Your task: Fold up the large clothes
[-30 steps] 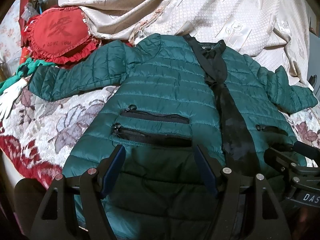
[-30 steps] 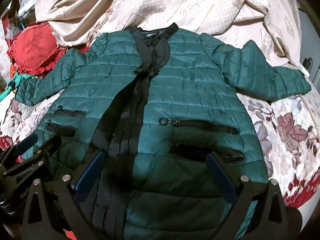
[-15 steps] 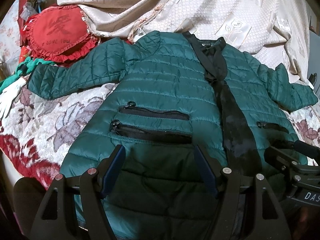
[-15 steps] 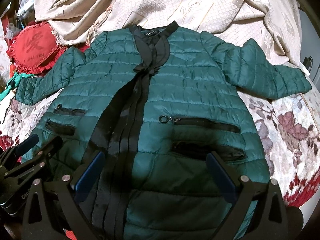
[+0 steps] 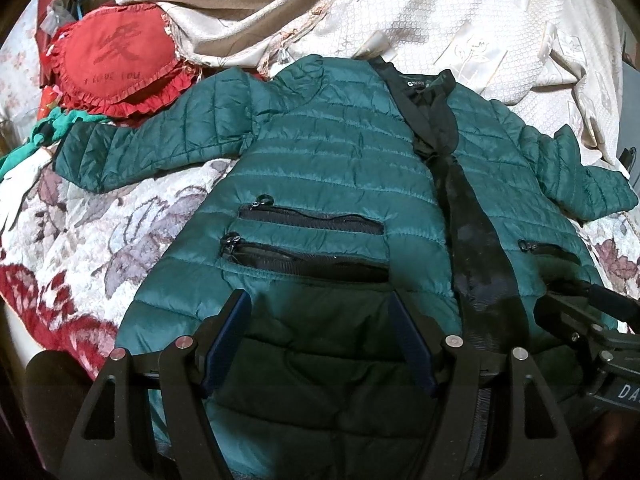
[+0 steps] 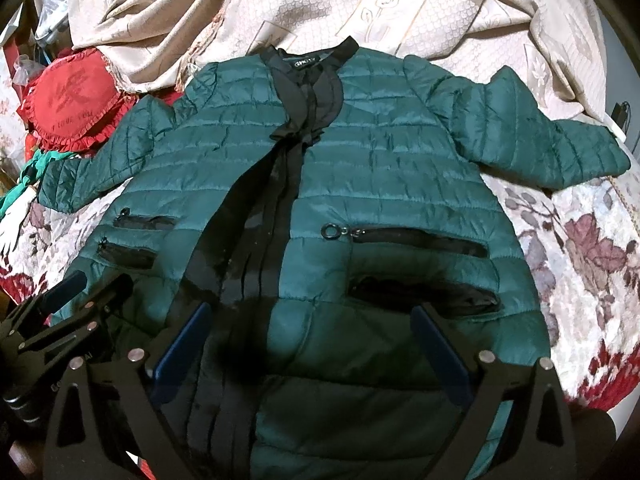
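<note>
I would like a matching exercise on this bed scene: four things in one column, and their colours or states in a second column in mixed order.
Things:
1. jacket
2. heart cushion
3. left gripper
4. bedspread

Descriptions:
A. red, with a frilled edge
B. cream, crumpled beyond the collar
C. dark green, laid flat, sleeves spread out
D. open, nothing held

Pairs: 1-C, 2-A, 3-D, 4-B

Setting: a home bedroom. Work surface is a bed covered with a floral blanket (image 5: 120,248) in cream, grey and red. A crumpled beige quilt (image 5: 440,20) is heaped at the far side. A red frilled heart cushion (image 5: 120,60) lies at the left edge, with household clutter behind it.
</note>
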`<state>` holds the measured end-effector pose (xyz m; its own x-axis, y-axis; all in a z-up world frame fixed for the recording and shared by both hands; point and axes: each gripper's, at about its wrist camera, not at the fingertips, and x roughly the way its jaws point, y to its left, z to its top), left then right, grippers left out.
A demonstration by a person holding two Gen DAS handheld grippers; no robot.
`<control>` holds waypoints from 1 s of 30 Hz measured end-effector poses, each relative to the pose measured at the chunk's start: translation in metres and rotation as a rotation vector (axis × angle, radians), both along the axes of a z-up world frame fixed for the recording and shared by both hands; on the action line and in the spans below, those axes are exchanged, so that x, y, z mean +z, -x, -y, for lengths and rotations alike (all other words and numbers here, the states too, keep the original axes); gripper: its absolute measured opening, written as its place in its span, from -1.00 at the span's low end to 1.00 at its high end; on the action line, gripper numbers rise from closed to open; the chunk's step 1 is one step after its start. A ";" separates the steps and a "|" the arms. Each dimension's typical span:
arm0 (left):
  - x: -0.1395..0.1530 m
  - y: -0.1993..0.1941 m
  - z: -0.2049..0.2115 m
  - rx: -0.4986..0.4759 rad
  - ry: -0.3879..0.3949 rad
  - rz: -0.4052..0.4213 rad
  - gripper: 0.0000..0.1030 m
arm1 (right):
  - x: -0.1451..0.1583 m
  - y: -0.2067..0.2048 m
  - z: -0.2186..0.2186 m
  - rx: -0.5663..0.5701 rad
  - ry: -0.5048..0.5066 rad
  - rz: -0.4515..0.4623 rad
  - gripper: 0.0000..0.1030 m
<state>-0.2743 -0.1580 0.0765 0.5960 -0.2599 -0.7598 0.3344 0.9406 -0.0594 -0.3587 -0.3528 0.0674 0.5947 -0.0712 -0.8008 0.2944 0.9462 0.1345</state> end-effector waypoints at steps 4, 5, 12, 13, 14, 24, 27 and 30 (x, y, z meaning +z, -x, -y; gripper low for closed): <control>0.000 -0.001 0.000 0.001 0.002 -0.004 0.05 | -0.001 -0.001 0.001 -0.001 -0.004 -0.010 0.96; 0.000 -0.001 0.001 0.001 0.002 -0.004 0.05 | -0.002 -0.001 0.001 -0.005 -0.002 -0.016 0.96; -0.001 -0.002 0.002 0.002 0.000 -0.007 0.05 | -0.004 0.000 0.004 -0.025 -0.023 -0.021 0.96; -0.001 -0.003 0.002 0.002 0.000 -0.007 0.05 | -0.004 -0.001 0.004 -0.025 -0.020 -0.022 0.96; 0.000 -0.003 0.002 0.002 0.000 -0.006 0.05 | -0.004 -0.001 0.004 -0.023 -0.017 -0.023 0.96; -0.001 -0.006 0.002 0.013 -0.004 0.006 0.05 | -0.004 -0.005 0.003 -0.026 0.008 -0.036 0.96; -0.001 -0.007 0.003 0.011 -0.006 0.008 0.05 | -0.003 -0.006 0.006 -0.039 0.009 -0.036 0.96; 0.000 -0.009 0.003 0.012 -0.008 0.011 0.05 | -0.002 -0.008 0.008 -0.048 0.010 -0.038 0.96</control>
<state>-0.2652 -0.1606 0.0769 0.6074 -0.2464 -0.7553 0.3235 0.9450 -0.0481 -0.3507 -0.3611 0.0649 0.5600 -0.1068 -0.8216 0.3439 0.9322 0.1133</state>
